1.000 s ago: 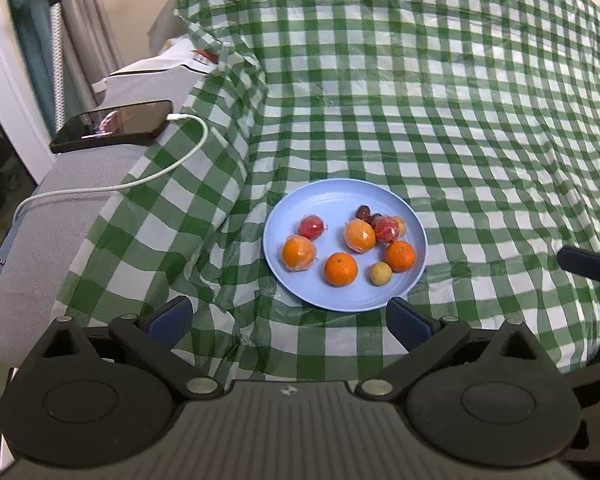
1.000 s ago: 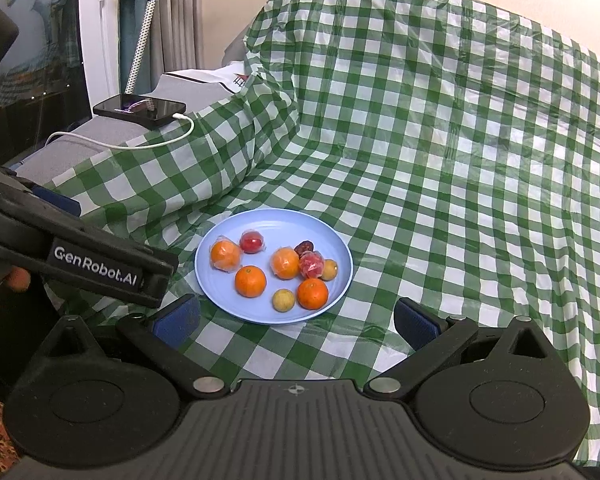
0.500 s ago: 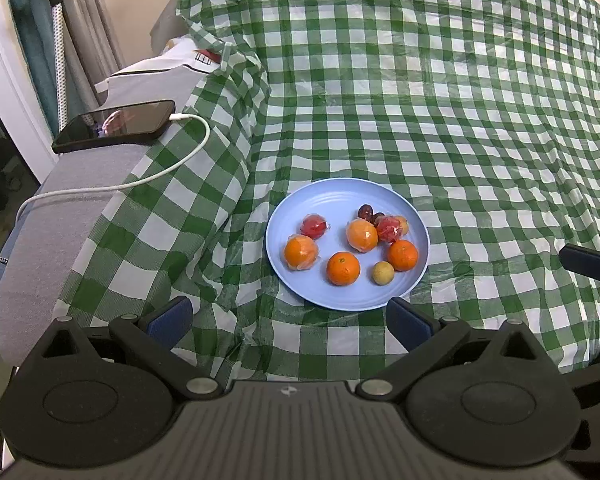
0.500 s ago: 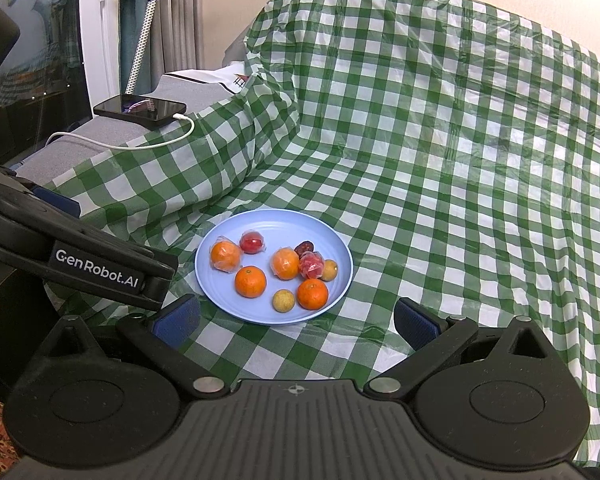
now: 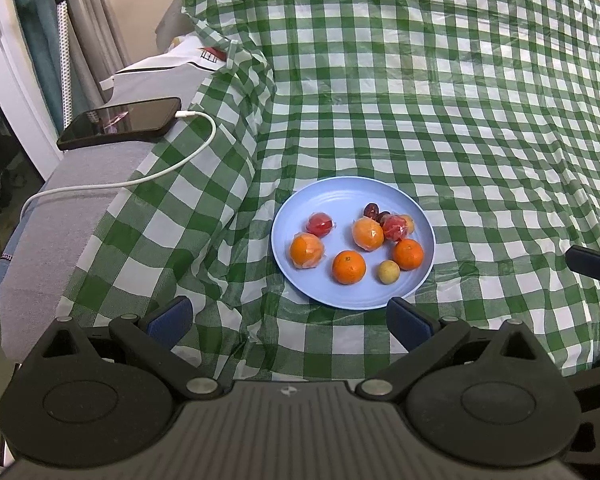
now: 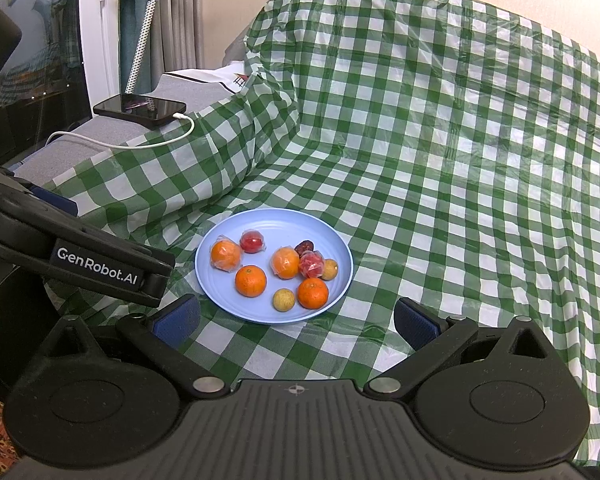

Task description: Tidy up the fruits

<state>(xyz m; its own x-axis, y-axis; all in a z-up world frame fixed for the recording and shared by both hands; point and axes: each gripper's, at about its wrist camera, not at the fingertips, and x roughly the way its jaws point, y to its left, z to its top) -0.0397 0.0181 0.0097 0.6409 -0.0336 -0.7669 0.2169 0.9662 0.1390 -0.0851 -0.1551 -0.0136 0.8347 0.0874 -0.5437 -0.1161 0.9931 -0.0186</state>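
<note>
**Left wrist view: fruit waits on the plate, both tongs wide**

Left wrist view shows the left tongs (image 5: pixel 288 316) spread wide and empty, just short of the blue plate (image 5: pixel 300 280). The right tongs (image 6: pixel 296 316) gape equally, holding nothing. All the fruit lies on that plate: oranges (image 5: pixel 349 267), some in plastic wrap, red pieces and small yellow ones. The green checked cloth (image 5: pixel 460 120) looks loose and slick, so a nudge could slide the plate; wrapped oranges may slip from a pinch.
</note>
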